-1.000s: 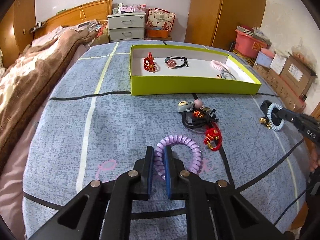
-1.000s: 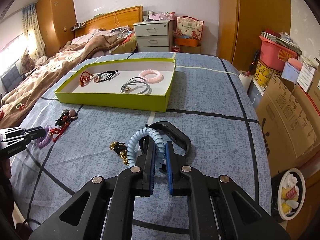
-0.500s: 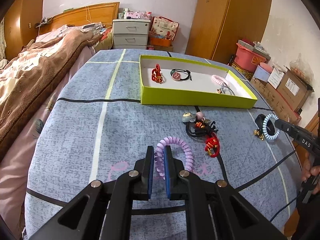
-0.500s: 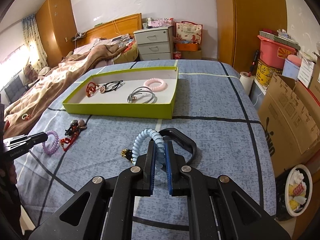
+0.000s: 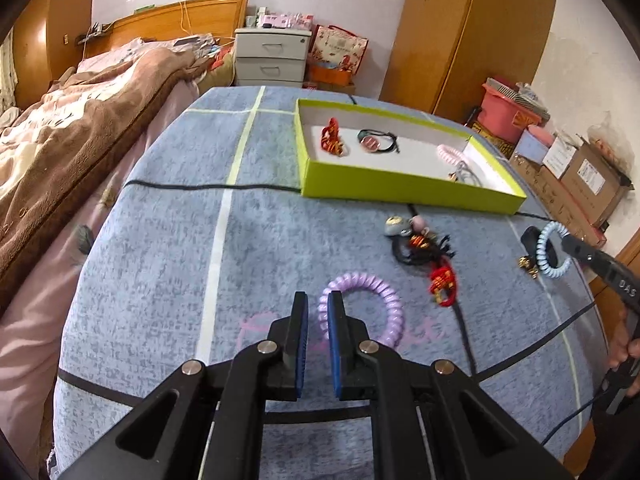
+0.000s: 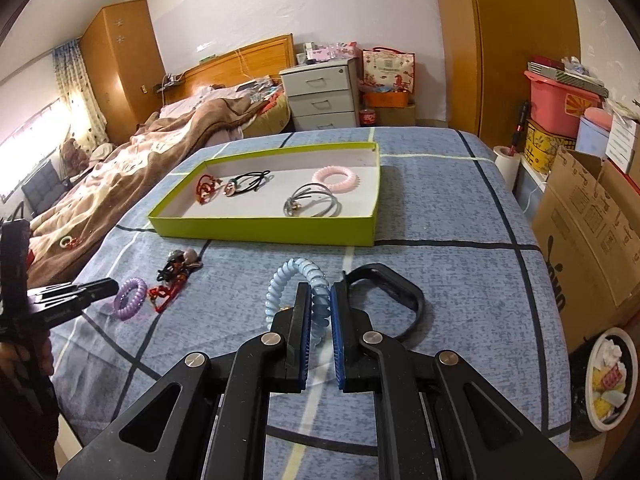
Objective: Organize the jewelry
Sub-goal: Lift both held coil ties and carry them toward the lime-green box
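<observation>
Left gripper (image 5: 317,312) closed on purple coil tie (image 5: 362,308), pinched at the near-left arc only; remainder of loop hanging ahead and right of the tips. Risk: springy coil slipping out during carry, owing to the shallow bite. Loose tangle of ties (image 5: 424,254) ahead and to the right; risk of snagging on a low pass. Green tray (image 5: 400,194) further ahead, already holding several pieces.

Right gripper (image 6: 320,304) clamped on blue coil tie (image 6: 298,284), loop standing up ahead of the tips, gold charm dangling at left. Risk: charm catching the tray wall. Black band (image 6: 394,296) lying just right of the tips.

Surface: blue-grey cloth (image 6: 460,208) with line pattern, soft. Room: bed at left, drawer unit beyond, wardrobe and cartons at right.
</observation>
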{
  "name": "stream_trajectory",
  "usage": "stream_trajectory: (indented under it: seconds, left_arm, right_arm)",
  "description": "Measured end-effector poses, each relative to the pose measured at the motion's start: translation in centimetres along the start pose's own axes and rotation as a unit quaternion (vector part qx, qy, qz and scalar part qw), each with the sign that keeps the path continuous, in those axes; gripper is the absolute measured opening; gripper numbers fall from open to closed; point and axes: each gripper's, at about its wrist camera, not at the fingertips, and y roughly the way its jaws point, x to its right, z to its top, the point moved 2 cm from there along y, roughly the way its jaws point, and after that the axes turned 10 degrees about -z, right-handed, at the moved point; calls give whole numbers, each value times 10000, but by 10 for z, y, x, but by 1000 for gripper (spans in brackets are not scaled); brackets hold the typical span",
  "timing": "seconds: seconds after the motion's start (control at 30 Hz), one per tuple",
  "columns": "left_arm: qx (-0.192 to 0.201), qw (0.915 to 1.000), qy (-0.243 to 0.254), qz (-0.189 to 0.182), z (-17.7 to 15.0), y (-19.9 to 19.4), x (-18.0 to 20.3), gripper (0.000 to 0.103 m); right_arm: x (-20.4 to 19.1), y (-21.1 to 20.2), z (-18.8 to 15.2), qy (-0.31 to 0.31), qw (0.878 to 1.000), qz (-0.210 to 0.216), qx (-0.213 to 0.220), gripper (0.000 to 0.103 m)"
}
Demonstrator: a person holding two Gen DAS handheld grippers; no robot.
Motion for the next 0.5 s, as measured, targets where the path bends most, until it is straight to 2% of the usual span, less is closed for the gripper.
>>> stream_trajectory:
  seconds: [0.07,0.1,0.17,0.33,0.4,0.47,0.5]
  left_arm:
    - [-116,9999,41,31,-2,4,0,35]
    - [-156,9997,148,105,-3,5,3,38]
    - [-193,9990,348,227,-5,8,8,41]
    - [-268,9959,650,569,-3,14,15,42]
    - [-271,9949,787,564,-4,14,20,32]
    - [-274,9948,834,507,-3,15,22,10]
    - [-270,9947,858,506,-3,15,23,10]
  right_arm:
    - [-3,0,0,-21,10000,14,-4,10]
    - [-5,0,1,-29,10000,29,-1,10]
    - [-7,0,0,-33,10000,50,8,10]
    - [-13,-1,0,-46,9999,101,24,10]
    - [-15,-1,0,-58,9999,124,11,10]
    - [-16,0,0,-51,9999,134,-2,10]
    - [-16,1,-1,-36,9999,152,-9,10]
